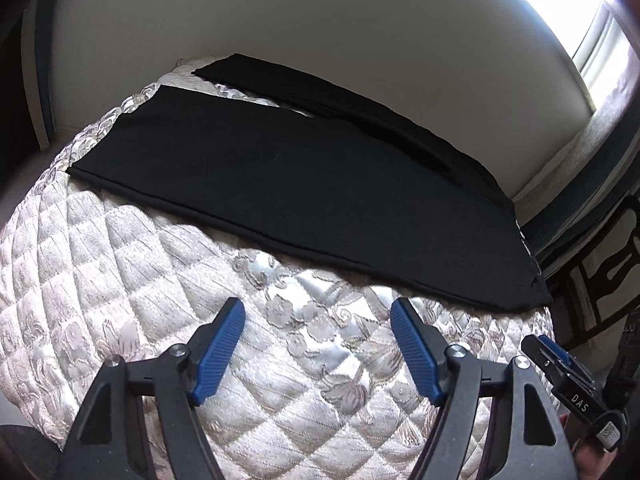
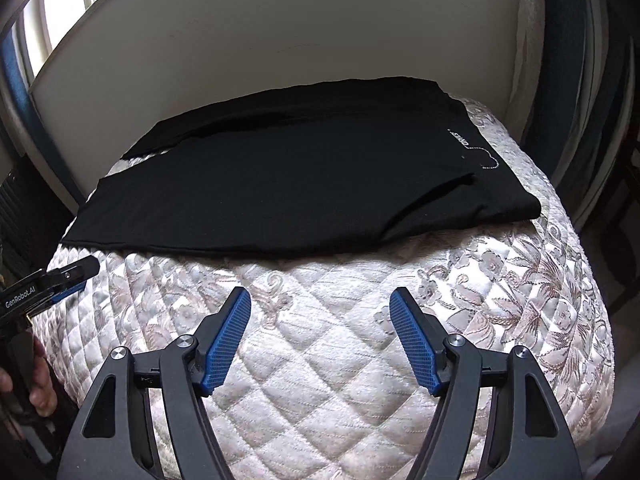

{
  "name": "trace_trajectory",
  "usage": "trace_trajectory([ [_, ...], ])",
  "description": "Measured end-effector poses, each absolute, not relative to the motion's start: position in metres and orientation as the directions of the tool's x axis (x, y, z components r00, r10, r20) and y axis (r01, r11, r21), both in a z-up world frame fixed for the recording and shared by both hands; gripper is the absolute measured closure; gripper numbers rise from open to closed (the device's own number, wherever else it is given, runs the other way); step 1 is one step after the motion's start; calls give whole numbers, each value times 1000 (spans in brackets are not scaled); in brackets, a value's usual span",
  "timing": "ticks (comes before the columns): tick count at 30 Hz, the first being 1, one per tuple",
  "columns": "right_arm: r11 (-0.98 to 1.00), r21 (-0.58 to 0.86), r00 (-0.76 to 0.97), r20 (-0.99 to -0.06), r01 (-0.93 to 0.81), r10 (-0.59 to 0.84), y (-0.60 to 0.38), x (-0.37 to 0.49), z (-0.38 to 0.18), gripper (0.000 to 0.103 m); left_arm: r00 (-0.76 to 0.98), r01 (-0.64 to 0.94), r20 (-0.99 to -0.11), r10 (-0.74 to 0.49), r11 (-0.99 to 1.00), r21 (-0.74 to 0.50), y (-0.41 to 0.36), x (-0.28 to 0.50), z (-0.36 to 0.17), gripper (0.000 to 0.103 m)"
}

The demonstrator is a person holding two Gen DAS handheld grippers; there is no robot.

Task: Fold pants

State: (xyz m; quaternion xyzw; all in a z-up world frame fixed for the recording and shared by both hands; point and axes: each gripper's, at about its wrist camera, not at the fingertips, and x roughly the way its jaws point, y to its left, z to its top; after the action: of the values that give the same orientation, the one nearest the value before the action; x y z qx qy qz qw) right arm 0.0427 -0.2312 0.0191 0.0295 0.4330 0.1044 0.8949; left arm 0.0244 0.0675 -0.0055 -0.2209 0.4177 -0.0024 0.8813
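Note:
Black pants (image 1: 288,184) lie spread flat along the far side of a quilted bed, legs pointing left and waist at the right. Small white lettering marks the waist end of the pants (image 2: 320,176) in the right wrist view. My left gripper (image 1: 318,312) hovers open over bare quilt, short of the pants' near edge, with nothing between its blue pads. My right gripper (image 2: 320,302) is likewise open above the quilt, just short of the near hem. Each gripper shows at the edge of the other's view: the right gripper (image 1: 556,360), the left gripper (image 2: 68,276).
The quilted floral bedspread (image 2: 320,360) covers the bed and drops away at the near and side edges. A pale wall (image 1: 320,20) runs right behind the pants. A bright window (image 1: 596,40) sits at one end, a dark wooden chair (image 1: 600,264) beside the bed.

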Motion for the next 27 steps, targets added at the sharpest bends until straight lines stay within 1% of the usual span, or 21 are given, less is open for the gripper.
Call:
trace_trajectory([
  [1,976,159,602,-769,-146,215,-236,46,17,33,656,-191,-727,-202,888,-419,73,26,-6,30],
  [5,969,233,600,-764,-84,236,-258,58,10,34,675,-220,-709,-205,861,-459,86,34,-9,32],
  [9,949,312,611,-744,-41,271,-276,66,5,38,677,-257,-710,-193,842,-475,94,41,-14,44],
  [11,938,346,619,-730,-30,289,-282,71,3,39,679,-264,-709,-190,838,-477,97,45,-16,47],
  [12,932,361,621,-726,-24,297,-284,74,2,39,682,-266,-708,-185,838,-476,98,46,-16,51],
  [17,911,413,639,-698,-11,324,-291,89,1,39,698,-291,-686,-205,795,-533,116,51,-21,58],
  [19,898,440,642,-688,-2,339,-294,96,0,39,702,-303,-681,-207,779,-549,121,53,-23,65],
  [21,888,460,648,-677,5,347,-297,103,-1,39,707,-312,-677,-203,770,-556,125,55,-24,67],
  [22,884,468,652,-673,8,350,-297,105,-1,39,707,-319,-679,-196,769,-554,127,56,-25,70],
  [23,880,475,657,-667,11,351,-299,107,-2,41,708,-324,-680,-190,768,-552,128,57,-25,72],
  [24,879,477,662,-665,19,347,-301,109,-1,46,708,-332,-683,-180,769,-546,129,58,-25,76],
  [25,877,479,668,-663,31,338,-303,112,-1,48,708,-340,-685,-172,767,-544,131,60,-25,80],
  [27,870,490,678,-659,58,326,-309,116,-1,60,707,-351,-687,-166,761,-545,134,63,-26,83],
])
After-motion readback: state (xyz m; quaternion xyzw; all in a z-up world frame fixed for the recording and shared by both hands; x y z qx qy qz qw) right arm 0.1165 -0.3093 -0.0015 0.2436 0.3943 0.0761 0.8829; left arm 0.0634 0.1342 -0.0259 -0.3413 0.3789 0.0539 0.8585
